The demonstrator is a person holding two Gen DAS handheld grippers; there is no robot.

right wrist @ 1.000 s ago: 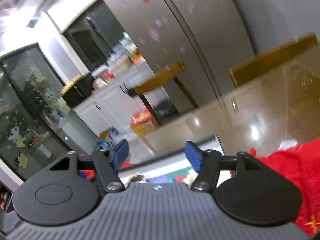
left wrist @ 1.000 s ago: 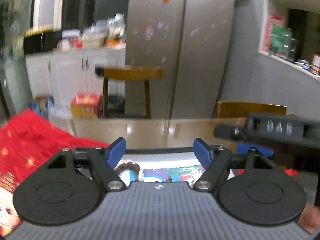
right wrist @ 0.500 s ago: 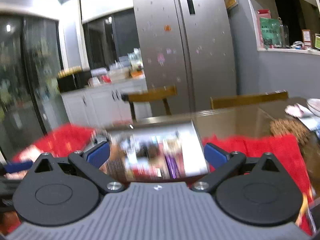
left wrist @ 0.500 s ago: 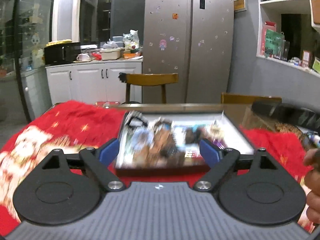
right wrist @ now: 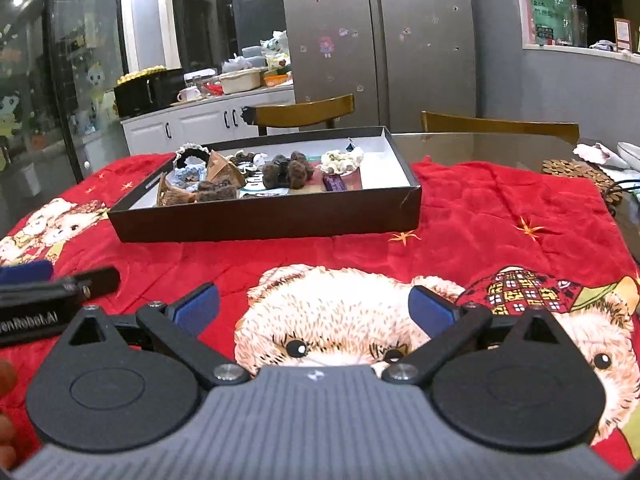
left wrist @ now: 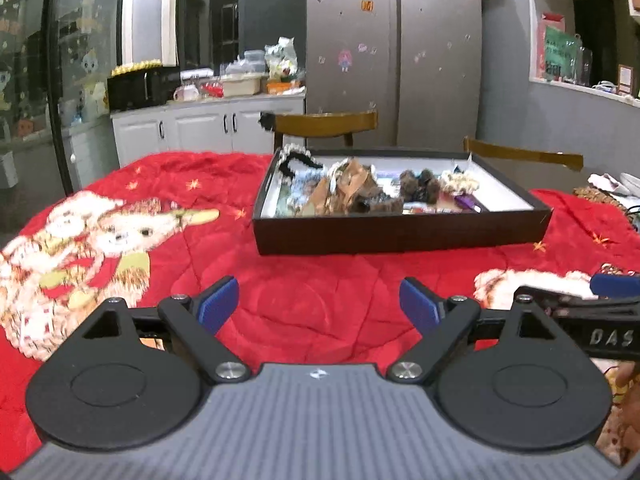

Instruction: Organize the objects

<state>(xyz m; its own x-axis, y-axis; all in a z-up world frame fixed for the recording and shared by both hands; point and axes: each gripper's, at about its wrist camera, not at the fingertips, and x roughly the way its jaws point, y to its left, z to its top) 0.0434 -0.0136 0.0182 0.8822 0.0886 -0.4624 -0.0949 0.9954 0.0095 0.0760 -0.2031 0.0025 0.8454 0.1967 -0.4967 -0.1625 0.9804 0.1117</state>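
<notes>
Gaping empty, each hand-held gripper; woven mat clear only rightward.

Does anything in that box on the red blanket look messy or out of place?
Yes. The hair accessories lie jumbled in the dark box, crowded toward one side, and a black scrunchie hangs over the far corner rim.

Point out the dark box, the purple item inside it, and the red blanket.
dark box (left wrist: 400, 230), left wrist view, near wall.
purple item (right wrist: 334, 182), right wrist view, its middle.
red blanket (right wrist: 480, 208), right wrist view, bare patch.
</notes>
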